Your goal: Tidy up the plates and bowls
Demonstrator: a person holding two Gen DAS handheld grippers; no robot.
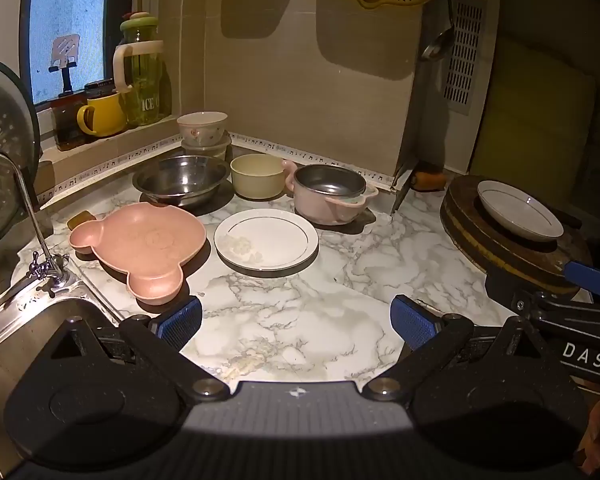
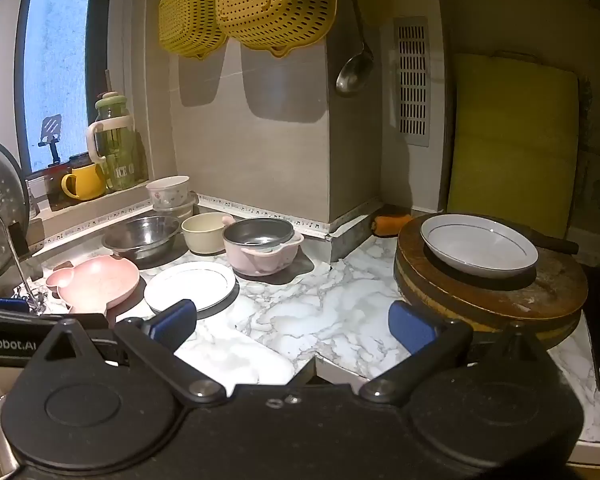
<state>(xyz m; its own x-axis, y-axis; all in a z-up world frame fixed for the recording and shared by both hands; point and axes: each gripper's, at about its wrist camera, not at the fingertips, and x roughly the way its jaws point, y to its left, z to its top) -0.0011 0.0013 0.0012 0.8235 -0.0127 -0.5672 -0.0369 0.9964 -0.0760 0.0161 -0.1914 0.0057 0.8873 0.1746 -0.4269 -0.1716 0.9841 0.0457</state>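
A: Any writing we can read?
B: "ICE" on the green jug (image 1: 142,76). Pink bear-shaped plate (image 1: 140,242) and white plate (image 1: 266,239) sit on our marble counter (image 1: 320,320).
A: Fingers?
B: Left gripper (image 1: 296,320) and right gripper (image 2: 292,326) both spread, holding nothing.

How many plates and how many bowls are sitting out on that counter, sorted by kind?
Plates: 3 — pink bear-shaped plate, white flat plate, white deep plate on the round chopping block.
Bowls: 5 — steel bowl, cream bowl, pink two-handled bowl, floral bowl stacked on a clear bowl.
Total: 8
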